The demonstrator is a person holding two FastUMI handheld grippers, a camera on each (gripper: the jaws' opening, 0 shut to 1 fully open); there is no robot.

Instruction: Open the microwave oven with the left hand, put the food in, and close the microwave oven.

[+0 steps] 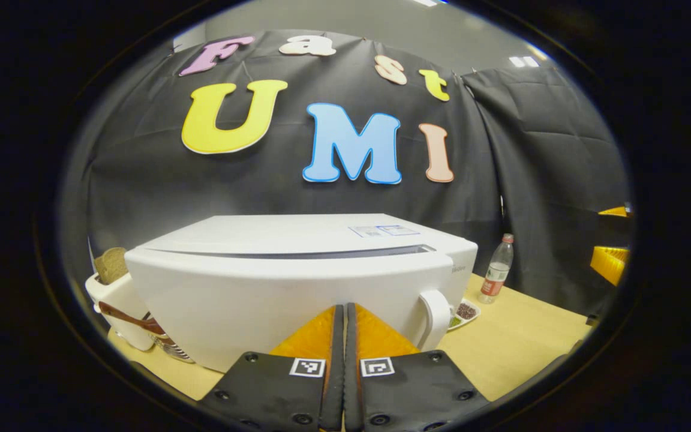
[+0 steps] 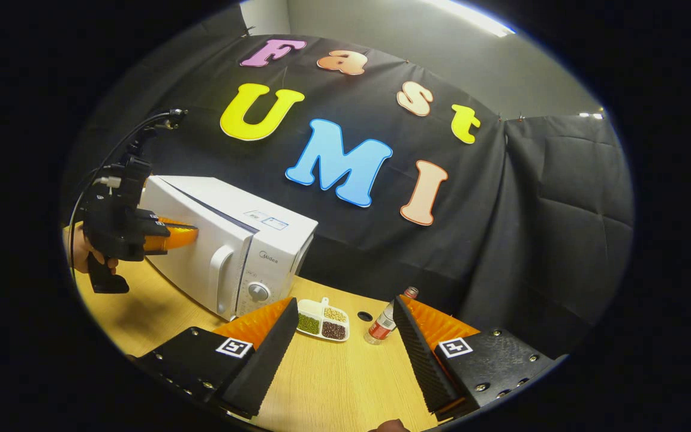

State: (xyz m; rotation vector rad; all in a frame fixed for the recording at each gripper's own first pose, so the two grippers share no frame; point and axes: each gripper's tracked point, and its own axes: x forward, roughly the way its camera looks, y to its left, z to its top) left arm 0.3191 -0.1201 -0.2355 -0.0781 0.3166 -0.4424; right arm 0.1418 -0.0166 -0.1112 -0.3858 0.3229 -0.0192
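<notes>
The left gripper [image 1: 344,312] has its jaws pressed together, right up by the shut door of the white microwave [image 1: 297,282]. The right gripper [image 2: 345,336] has its jaws wide apart over the table [image 2: 333,384], pointing at a food tray [image 2: 323,320] and a bottle [image 2: 383,321] beside the microwave

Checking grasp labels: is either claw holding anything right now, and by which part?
Nothing is held. The left claw is shut and empty in front of the microwave oven door; the right claw is open, empty above the table.
</notes>
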